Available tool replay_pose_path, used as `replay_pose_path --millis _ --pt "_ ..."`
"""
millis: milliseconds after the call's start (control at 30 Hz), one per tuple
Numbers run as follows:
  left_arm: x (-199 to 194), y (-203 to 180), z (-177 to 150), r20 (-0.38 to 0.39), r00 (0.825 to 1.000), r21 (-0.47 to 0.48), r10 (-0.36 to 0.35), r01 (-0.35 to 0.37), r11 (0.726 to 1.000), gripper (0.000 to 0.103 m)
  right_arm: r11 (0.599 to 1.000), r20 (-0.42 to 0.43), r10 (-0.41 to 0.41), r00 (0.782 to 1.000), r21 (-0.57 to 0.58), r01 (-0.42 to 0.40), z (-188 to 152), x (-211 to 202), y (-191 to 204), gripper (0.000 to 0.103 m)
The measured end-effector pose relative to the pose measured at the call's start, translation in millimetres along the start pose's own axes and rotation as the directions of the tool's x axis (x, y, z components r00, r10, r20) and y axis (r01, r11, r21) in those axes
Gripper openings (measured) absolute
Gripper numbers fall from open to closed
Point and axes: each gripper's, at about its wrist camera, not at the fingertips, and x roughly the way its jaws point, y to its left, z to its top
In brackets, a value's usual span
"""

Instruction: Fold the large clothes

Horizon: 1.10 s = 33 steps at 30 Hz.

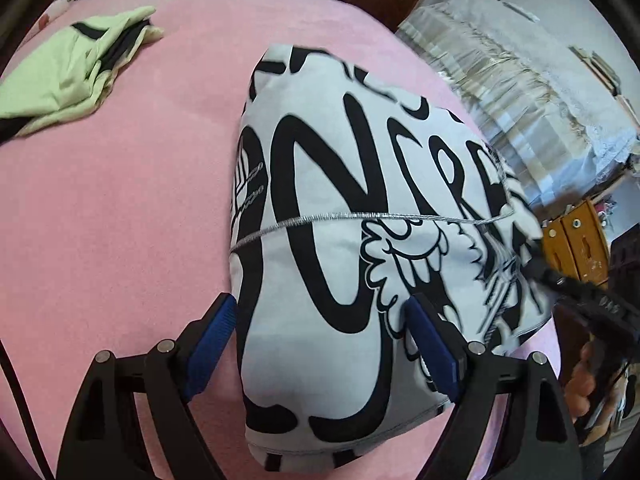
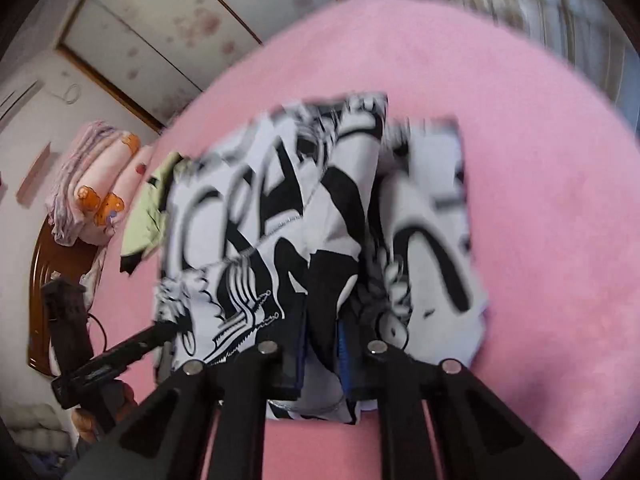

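- Blue pads of the left tool [image 1: 320,344] stand wide apart, straddling the folded black-and-white printed garment [image 1: 340,208] on the pink bed [image 1: 120,220].
- Right tool [image 2: 320,354] pinches a fold of that garment.
- Beyond the left tool lies a green garment [image 1: 68,68].

Wrist views, close, downward, sharing garment [image 1: 340,200]

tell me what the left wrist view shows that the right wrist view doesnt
Only the left wrist view: the left tool open, straddling the black-and-white printed garment, and a silver drawstring across it.
Only the right wrist view: the right tool shut on the garment's near edge, and stacked pink bedding.
Both: the garment, the pink bedspread, the light green clothing.
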Motion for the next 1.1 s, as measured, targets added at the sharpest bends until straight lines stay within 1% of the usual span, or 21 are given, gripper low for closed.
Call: replay_pose_path --millis 67,133,233,267,333,367,433,533,633,700,767,833,900,967,1033,1067,1100 --pt "-3 -6 3 0.016 1.000 0.018 -0.006 0.005 1.000 0.085 0.999 0.031 -0.028 0.999 -0.024 0.029 7 -9 0 0.011" --pt "0 -9 3 0.016 1.000 0.029 0.001 -0.001 1.000 0.085 0.996 0.035 -0.083 0.996 -0.022 0.084 12 -6 -10 0.011" --pt "13 -15 -1 -0.018 1.000 0.033 -0.010 0.011 0.999 0.085 0.990 0.002 -0.139 0.990 0.040 0.138 13 12 -37 0.011" --pt "15 -16 -4 -0.014 1.000 0.042 0.002 -0.002 0.999 0.085 0.988 -0.013 -0.145 0.989 0.057 0.145 10 16 -44 0.011" --pt "23 -17 -8 -0.015 0.999 0.068 0.031 -0.029 0.997 0.086 0.984 -0.030 -0.171 0.985 0.054 0.172 3 28 -52 0.011" --pt "26 -16 -10 -0.023 0.999 0.071 0.035 -0.033 0.997 0.088 0.981 -0.036 -0.186 0.982 0.054 0.188 0 35 -53 0.012" --pt "27 -13 -11 -0.035 0.999 0.058 0.025 -0.023 0.998 0.088 0.979 -0.046 -0.187 0.981 0.076 0.191 -1 40 -55 0.013" --pt "20 -11 -8 -0.044 0.999 0.056 0.025 -0.022 0.998 0.087 0.978 -0.053 -0.206 0.977 0.033 0.208 5 37 -41 0.019" --pt "11 -20 3 -0.021 1.000 0.075 0.011 -0.009 0.997 0.087 0.980 -0.042 -0.199 0.979 -0.032 0.198 13 28 -21 0.031" --pt "-1 -18 14 0.013 1.000 0.076 -0.010 0.009 0.997 0.087 0.981 0.004 -0.187 0.982 -0.060 0.186 22 18 -10 0.053" --pt "-9 -14 26 0.044 0.999 0.061 -0.025 0.022 0.998 0.087 0.979 0.040 -0.190 0.981 -0.072 0.193 34 17 -7 0.061" --pt "-13 -4 45 0.078 0.997 0.016 -0.025 0.024 1.000 0.087 0.980 0.048 -0.184 0.982 -0.063 0.186 49 26 -5 0.061" --pt "-9 11 64 0.112 0.994 -0.039 -0.018 0.022 0.999 0.087 0.983 0.027 -0.178 0.984 -0.036 0.179 68 44 -10 0.061" --pt "1 22 75 0.098 0.995 -0.072 0.001 0.006 0.997 0.087 0.985 -0.005 -0.172 0.985 0.003 0.172 83 65 -24 0.061" --pt "20 31 88 0.053 0.998 -0.103 0.013 -0.008 0.995 0.081 0.984 -0.048 -0.168 0.985 0.049 0.171 93 86 -35 0.061" --pt "27 34 91 0.035 0.999 -0.108 0.019 -0.015 0.994 0.081 0.986 -0.075 -0.147 0.986 0.065 0.152 94 94 -40 0.059" --pt "32 35 92 0.026 0.999 -0.110 0.019 -0.016 0.994 0.081 0.987 -0.098 -0.140 0.985 0.062 0.147 94 102 -43 0.027"
